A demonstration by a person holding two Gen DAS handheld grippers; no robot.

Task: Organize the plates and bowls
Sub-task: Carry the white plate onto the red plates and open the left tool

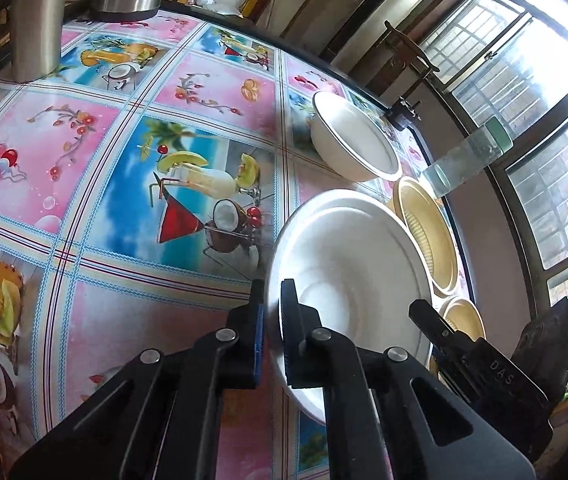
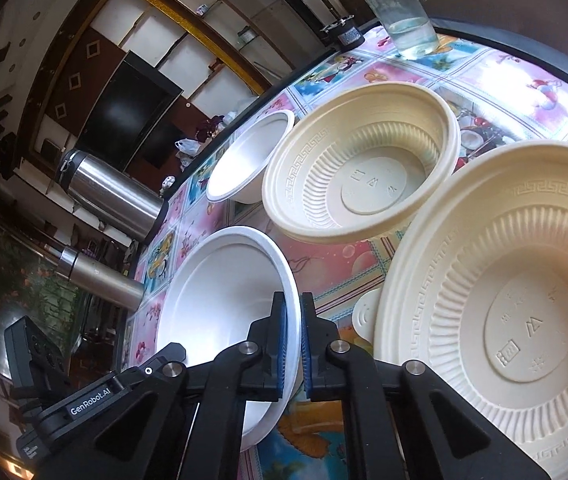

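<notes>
On a tabletop (image 1: 123, 208) covered with a glossy cloth printed in pink and blue squares of fruit and cocktails, two hand-held grippers clamp opposite sides of one white bowl (image 1: 348, 264). Nearest the left wrist camera, the left gripper (image 1: 269, 320) has its fingers closed on the bowl's rim, one inside and one outside; the right gripper (image 2: 292, 344) grips the rim the same way on the side facing the cream dishes. The white bowl is plain, smooth and deep, with a stepped lip, and whether it touches the cloth cannot be told. Just beside it sits a cream ribbed bowl (image 2: 516, 320) with a key-pattern band and embossed marks in its base; a small cream lid-like piece (image 2: 366, 316) shows in the gap between them. Beyond the white bowl stands a second cream ribbed bowl (image 2: 360, 168), and past that a smaller white bowl (image 2: 243, 160) near the tabletop's dark edge. Farther still, a clear glass (image 2: 408, 28) holding a little water stands by the edge, near a barred window (image 1: 524, 92). Away from the white bowl on its open side, the cloth runs bare to two steel flasks (image 2: 111, 196). Behind them rise dark shelves and a black screen (image 2: 139, 108).
</notes>
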